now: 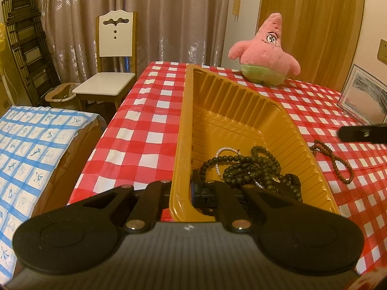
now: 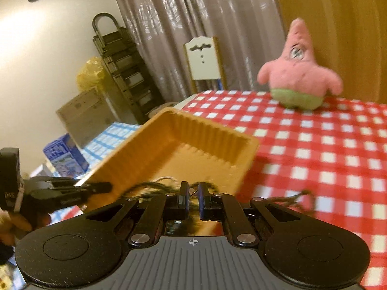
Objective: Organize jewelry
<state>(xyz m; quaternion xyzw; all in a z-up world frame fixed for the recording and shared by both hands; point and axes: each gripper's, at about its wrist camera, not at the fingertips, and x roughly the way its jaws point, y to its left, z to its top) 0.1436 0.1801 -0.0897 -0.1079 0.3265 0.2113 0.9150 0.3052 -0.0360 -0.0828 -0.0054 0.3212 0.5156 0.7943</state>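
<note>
The brown bead strand point(image 1: 335, 160) lies on the tabletop point(image 1: 145, 130) at three o'clock from the tray point(image 1: 180, 130), nearer the right hand-held gripper point(image 2: 193, 201), fingers nearly together, empty; left hand-held gripper point(image 1: 193, 191) clamps the tray rim

Left wrist view looks down along the tray point(image 1: 232, 125) from close at six o'clock. Right wrist view, blurred, perhaps slightly higher, faces it obliquely. Both share the plush toy point(image 1: 264, 50) at twelve o'clock.
</note>
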